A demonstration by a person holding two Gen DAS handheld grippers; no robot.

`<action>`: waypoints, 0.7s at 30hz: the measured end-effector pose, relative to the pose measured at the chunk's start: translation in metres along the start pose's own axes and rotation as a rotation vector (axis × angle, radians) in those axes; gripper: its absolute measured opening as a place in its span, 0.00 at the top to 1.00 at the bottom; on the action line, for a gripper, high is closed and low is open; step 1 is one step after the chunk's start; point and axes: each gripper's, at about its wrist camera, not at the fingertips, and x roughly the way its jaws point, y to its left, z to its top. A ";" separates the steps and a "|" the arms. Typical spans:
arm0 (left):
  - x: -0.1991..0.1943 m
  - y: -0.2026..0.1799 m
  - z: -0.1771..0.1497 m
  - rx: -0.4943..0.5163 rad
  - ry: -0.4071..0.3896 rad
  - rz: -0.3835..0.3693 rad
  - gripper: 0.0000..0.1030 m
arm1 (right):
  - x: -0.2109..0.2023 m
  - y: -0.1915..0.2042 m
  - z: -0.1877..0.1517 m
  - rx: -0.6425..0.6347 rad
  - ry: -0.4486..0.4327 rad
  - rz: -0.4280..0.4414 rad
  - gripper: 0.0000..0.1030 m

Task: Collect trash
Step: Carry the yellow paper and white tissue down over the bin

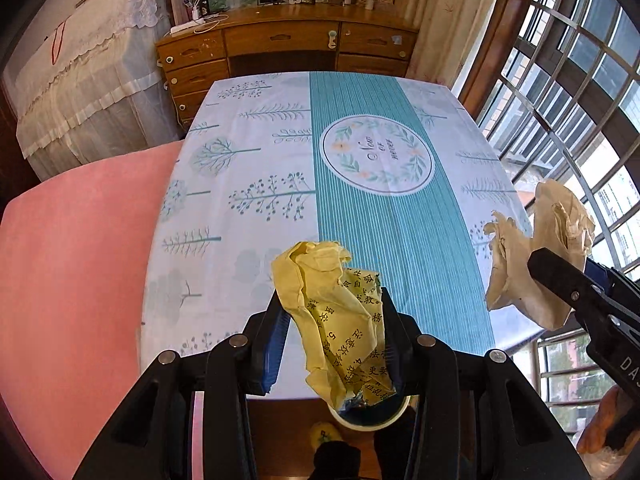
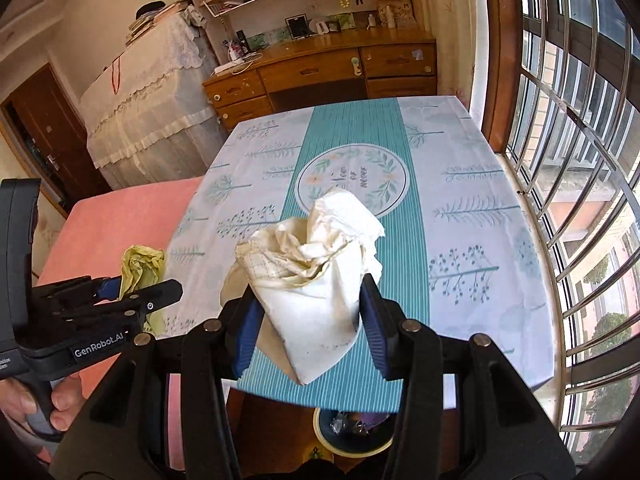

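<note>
Left hand-held gripper (image 1: 334, 320) is clenched on a crumpled yellow paper sheet with black printed characters (image 1: 336, 320); both blue-padded fingers (image 1: 276, 344) press its sides. The wad sticks up past the fingertips toward 12 o'clock and hangs down toward 6 o'clock. In the right wrist view the same yellow paper (image 2: 142, 268) shows at 9 o'clock, pinched in the left hand-held gripper (image 2: 132, 292), with the person's fingers (image 2: 60, 400) wrapped on its handle at 8 o'clock.

Right hand-held gripper (image 2: 310, 320) is clamped on a crumpled cream-white paper bag with faint stains (image 2: 316, 280). Its pointed bottom corner hangs down between the pads; its open, ruffled mouth faces 12 o'clock. In the left wrist view that bag (image 1: 536, 256) sits at 3 o'clock, gripped by the right hand-held gripper (image 1: 560, 280).

Both pieces of trash are held in the air above the near edge of the surface, which is covered by a pale blue tree-print tablecloth with a teal striped centre band and round wreath emblem (image 1: 360, 152). The two hand-held grippers are side by side, apart, not touching.

Below the near edge of the surface, at 6 o'clock in both views, a round cream-rimmed bin with a dark inside (image 2: 352, 436) stands on the wooden floor; crinkled shiny scrap lies in it. The yellow paper's lower end overlaps the bin rim (image 1: 372, 424) in the left view; whether they touch cannot be told.

Pink bedspread (image 1: 80, 260) at 9 o'clock, wooden drawer desk (image 1: 288, 40) at 12 o'clock, barred window (image 2: 580, 160) at 3 o'clock.
</note>
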 end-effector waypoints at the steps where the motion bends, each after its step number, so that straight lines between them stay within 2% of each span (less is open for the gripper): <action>1: -0.005 -0.001 -0.011 0.002 0.004 -0.002 0.60 | -0.008 0.006 -0.012 -0.004 0.007 0.003 0.59; 5: -0.016 -0.007 -0.045 0.002 0.026 -0.019 0.60 | -0.032 0.018 -0.054 -0.007 0.039 0.016 0.59; 11: -0.022 -0.035 -0.092 0.016 0.034 -0.018 0.60 | -0.054 0.011 -0.101 -0.020 0.075 0.032 0.59; 16: -0.005 -0.057 -0.139 -0.022 0.091 -0.028 0.60 | -0.055 -0.011 -0.140 -0.025 0.116 0.048 0.59; 21: 0.029 -0.074 -0.183 -0.034 0.164 -0.034 0.60 | -0.034 -0.041 -0.182 -0.003 0.175 0.047 0.59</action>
